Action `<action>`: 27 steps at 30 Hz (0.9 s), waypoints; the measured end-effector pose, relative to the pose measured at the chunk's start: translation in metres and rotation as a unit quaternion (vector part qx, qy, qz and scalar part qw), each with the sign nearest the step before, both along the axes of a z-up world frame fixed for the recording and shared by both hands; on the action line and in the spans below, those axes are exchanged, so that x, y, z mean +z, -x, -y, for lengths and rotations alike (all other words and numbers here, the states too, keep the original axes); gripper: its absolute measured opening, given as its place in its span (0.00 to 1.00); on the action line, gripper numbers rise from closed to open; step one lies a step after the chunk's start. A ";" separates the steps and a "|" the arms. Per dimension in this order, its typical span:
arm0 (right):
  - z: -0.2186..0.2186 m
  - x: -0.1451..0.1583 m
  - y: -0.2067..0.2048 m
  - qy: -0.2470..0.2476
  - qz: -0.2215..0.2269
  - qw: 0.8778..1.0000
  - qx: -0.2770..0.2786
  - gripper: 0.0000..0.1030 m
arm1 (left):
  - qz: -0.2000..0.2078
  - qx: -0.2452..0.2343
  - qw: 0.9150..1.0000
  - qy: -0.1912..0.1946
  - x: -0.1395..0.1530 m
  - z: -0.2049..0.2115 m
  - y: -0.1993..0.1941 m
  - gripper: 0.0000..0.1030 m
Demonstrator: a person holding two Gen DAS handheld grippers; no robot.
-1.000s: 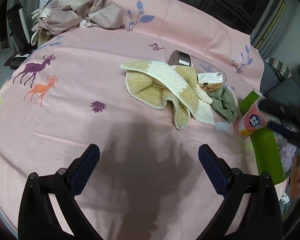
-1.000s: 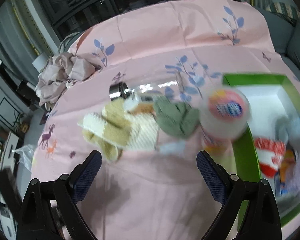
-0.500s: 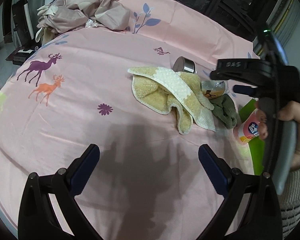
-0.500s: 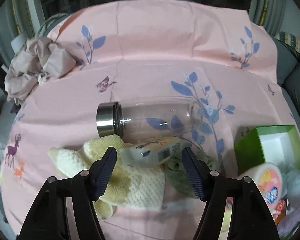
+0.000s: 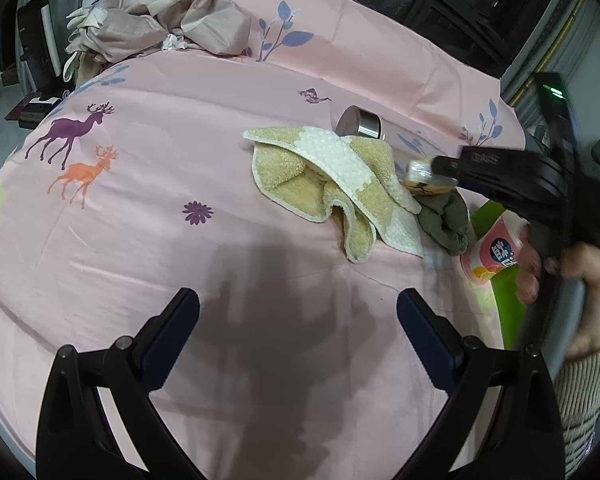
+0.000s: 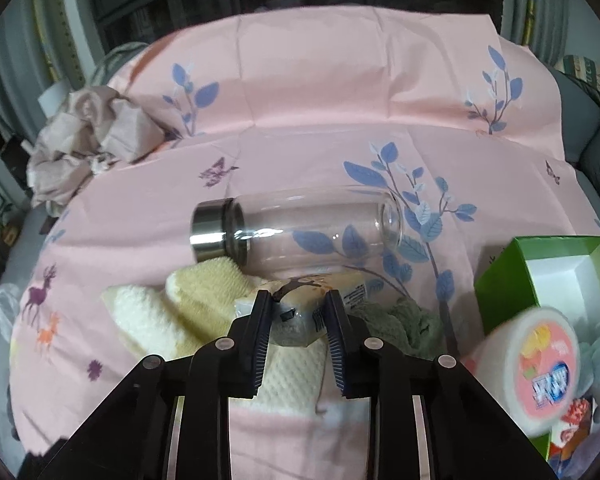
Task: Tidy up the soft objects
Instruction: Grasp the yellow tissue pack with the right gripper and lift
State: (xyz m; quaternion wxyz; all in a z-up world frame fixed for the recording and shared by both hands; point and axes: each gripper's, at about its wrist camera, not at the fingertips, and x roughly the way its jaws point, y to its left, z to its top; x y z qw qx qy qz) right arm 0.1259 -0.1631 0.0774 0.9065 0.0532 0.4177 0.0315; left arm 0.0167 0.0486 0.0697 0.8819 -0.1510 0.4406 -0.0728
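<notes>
A soft tissue pack (image 6: 300, 312) in clear wrap lies on a yellow and cream towel (image 6: 172, 312) beside a green cloth (image 6: 404, 320). My right gripper (image 6: 298, 300) is shut on the tissue pack, one finger on each side of it. In the left wrist view the towel (image 5: 332, 184) and green cloth (image 5: 446, 220) lie on the pink bedsheet (image 5: 180, 240), and the right gripper's body (image 5: 512, 180) reaches over the pack (image 5: 420, 174). My left gripper (image 5: 298, 308) is open and empty above bare sheet.
A glass bottle with a steel cap (image 6: 292, 232) lies on its side just behind the pack. A green box (image 6: 540, 276) with toys stands at the right, a pink round tub (image 6: 540, 364) against it. Crumpled beige clothes (image 5: 156, 20) lie at the far left.
My right gripper moved in on the tissue pack and closed its fingers on it. The left gripper has held its place over the sheet.
</notes>
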 end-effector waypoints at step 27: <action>0.030 -0.022 0.117 -0.136 -0.051 0.986 0.079 0.65 | -0.034 -0.060 0.996 0.059 -0.013 0.020 0.000 0.92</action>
